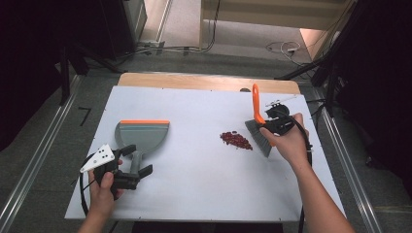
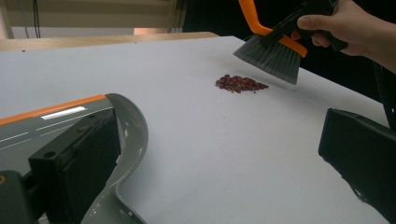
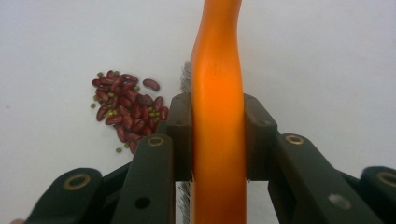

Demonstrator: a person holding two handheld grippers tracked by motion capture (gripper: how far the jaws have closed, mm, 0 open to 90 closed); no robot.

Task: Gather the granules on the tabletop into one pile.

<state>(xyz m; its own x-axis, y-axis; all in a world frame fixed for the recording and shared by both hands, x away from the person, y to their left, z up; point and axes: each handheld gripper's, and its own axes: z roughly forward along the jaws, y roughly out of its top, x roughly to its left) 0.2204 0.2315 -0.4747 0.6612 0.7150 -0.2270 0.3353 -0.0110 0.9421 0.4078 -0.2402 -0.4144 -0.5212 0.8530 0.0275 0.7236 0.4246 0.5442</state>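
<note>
White tabletop (image 1: 194, 194) — beans (image 1: 236, 140) lying unswept.
R gripper (image 1: 272, 127) clamping brush (image 1: 258, 127) beside pile; L gripper (image 1: 130, 167) jaws wide, straddling dustpan (image 1: 142, 135) handle — sweeping not begun.

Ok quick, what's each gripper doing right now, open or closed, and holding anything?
Left gripper: open, jaws either side of the dustpan handle, not clamped on it.
Right gripper: closed on the brush, by its orange handle.

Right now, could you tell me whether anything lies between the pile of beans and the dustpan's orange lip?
Nothing visible does. Bare white table separates the pile of beans from the dustpan; the brush, clamped in the right gripper, sits on the pile's far side.
</note>
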